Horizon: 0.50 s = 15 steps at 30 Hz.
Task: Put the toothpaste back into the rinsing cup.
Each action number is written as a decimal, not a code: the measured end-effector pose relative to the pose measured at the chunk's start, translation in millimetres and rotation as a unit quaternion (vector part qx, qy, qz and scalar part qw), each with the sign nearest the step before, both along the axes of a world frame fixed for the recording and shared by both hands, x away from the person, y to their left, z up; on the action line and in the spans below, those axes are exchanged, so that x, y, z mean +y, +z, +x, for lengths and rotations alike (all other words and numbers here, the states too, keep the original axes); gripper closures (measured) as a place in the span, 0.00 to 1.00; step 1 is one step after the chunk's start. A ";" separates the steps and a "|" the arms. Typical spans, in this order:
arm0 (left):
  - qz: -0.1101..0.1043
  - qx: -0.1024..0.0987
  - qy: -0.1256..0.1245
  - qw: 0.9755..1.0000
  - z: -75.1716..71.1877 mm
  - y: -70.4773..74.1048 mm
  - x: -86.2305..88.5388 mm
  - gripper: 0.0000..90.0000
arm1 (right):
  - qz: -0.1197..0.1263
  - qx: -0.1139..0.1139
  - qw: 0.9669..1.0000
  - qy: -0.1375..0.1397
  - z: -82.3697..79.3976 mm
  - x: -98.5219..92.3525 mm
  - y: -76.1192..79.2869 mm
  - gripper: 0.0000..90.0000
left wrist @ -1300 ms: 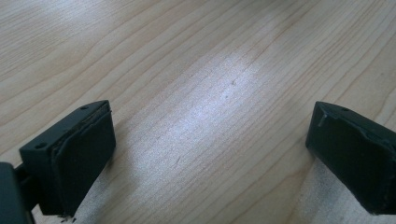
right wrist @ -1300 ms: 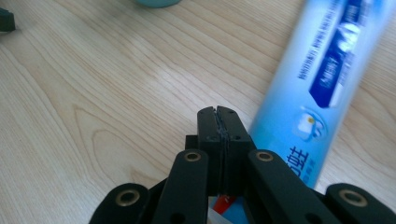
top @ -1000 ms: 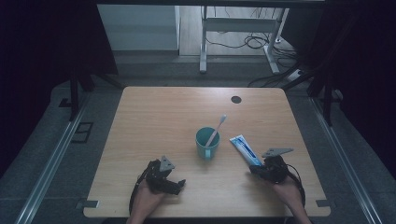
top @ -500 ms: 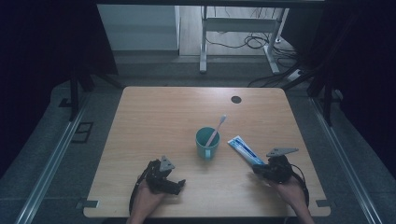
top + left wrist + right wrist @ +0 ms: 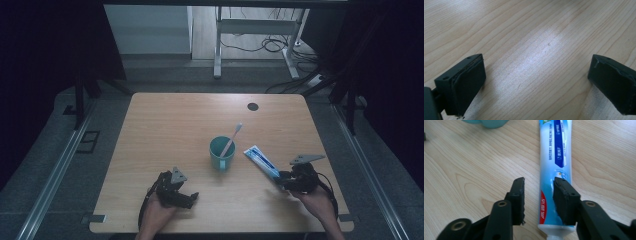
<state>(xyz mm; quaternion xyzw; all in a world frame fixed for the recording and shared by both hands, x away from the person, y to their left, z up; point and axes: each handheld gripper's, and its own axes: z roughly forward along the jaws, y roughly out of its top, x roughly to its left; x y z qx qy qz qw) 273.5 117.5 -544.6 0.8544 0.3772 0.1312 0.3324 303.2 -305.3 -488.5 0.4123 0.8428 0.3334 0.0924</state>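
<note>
The toothbrush [image 5: 232,139] already stands in the cup [image 5: 221,152]; near the table [image 5: 165,125] right edge, the part-open right gripper [image 5: 539,195] straddles the toothpaste tube [image 5: 554,165], not yet clamped; the left gripper [image 5: 534,77] rests wide open, empty.

Cut off and unreadable
The toothpaste tube [image 5: 554,170] runs past both edges; its print stays illegible; the teal cup [image 5: 489,122] is mostly cropped.

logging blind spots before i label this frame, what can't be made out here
- Toothpaste tube, right gripper view: cap cut off by the bottom edge, far end by the top edge; one jaw of the right gripper overlaps its side, so a grip cannot be confirmed.
- Teal cup, same view: cropped by the top edge.
- Toothbrush, high view: lower part hidden inside the cup; bristles too small.
- Left gripper, left gripper view: its base is cut off.
</note>
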 end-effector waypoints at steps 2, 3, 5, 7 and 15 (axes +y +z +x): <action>0.000 0.000 0.000 1.000 0.0 0.0 0.0 0.02 | -0.006 0.005 1.000 0.000 2.0 0.5 1.2 0.61; 0.000 0.000 0.000 1.000 0.0 0.0 0.0 0.02 | -0.011 0.007 1.000 -0.001 3.2 1.0 1.6 0.59; 0.000 0.000 0.000 1.000 0.0 0.1 0.1 0.02 | -0.023 0.012 1.000 -0.002 6.5 2.8 2.3 0.56; 0.000 0.000 -0.001 1.000 0.0 0.1 0.1 0.02 | -0.032 0.015 0.999 -0.002 8.9 4.0 2.2 0.54; 0.003 0.001 -0.002 1.000 0.1 0.3 0.4 0.02 | -0.062 0.051 0.997 -0.003 22.3 7.2 0.3 0.44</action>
